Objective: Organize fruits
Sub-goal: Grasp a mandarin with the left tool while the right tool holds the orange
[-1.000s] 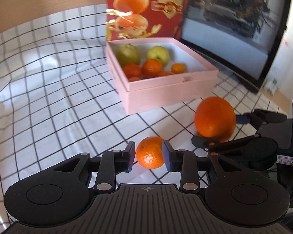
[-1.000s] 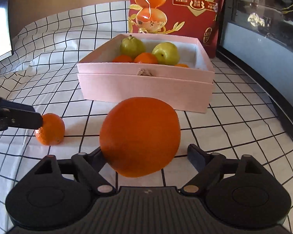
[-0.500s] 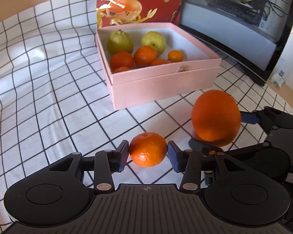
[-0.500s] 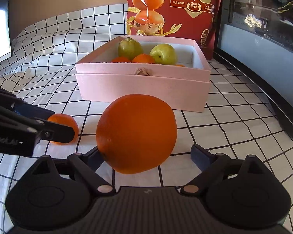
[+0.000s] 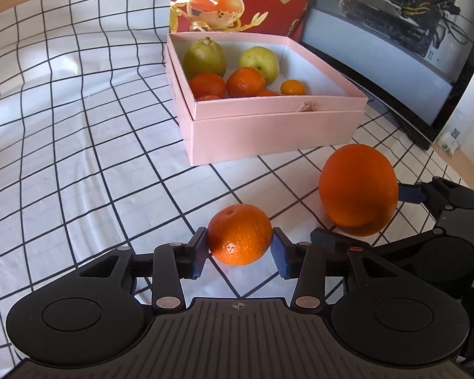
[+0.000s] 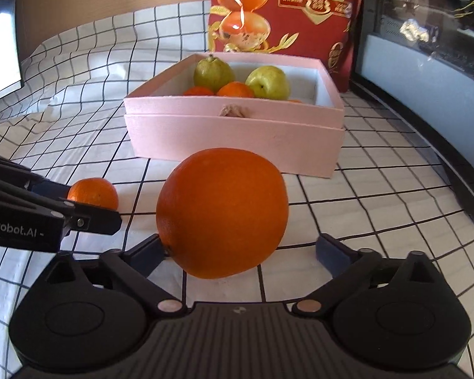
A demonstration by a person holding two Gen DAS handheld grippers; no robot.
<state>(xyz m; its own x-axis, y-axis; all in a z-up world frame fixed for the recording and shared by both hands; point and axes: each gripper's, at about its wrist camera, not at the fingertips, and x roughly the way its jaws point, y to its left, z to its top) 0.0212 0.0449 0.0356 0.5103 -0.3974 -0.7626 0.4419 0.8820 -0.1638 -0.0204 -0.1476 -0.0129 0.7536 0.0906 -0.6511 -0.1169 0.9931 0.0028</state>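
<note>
A small mandarin (image 5: pixel 240 235) rests on the checked cloth between the pads of my left gripper (image 5: pixel 239 246). The jaws are closing and the pads stand right at its sides without clearly squeezing it. To its right a large orange (image 5: pixel 358 189) also sits on the cloth, inside my right gripper (image 6: pixel 240 249). Those jaws are opening wide: the left finger (image 6: pixel 148 252) is against the large orange (image 6: pixel 221 213), the right finger stands clear of it. In the right wrist view the mandarin (image 6: pixel 93 192) and left gripper (image 6: pixel 91 205) show at the left.
An open pink box (image 5: pixel 278 104) just beyond holds two green pears and several mandarins. A red fruit bag (image 5: pixel 237 0) stands behind it. A dark monitor (image 5: pixel 379 47) lines the right side, and another screen (image 6: pixel 0 47) shows at far left. A wrinkled checked cloth (image 5: pixel 79 158) covers the table.
The left jaws widened from a tight hold on the mandarin, and that gripper sank closer to the cloth. The right jaws spread wider, leaving the right finger clear of the large orange.
</note>
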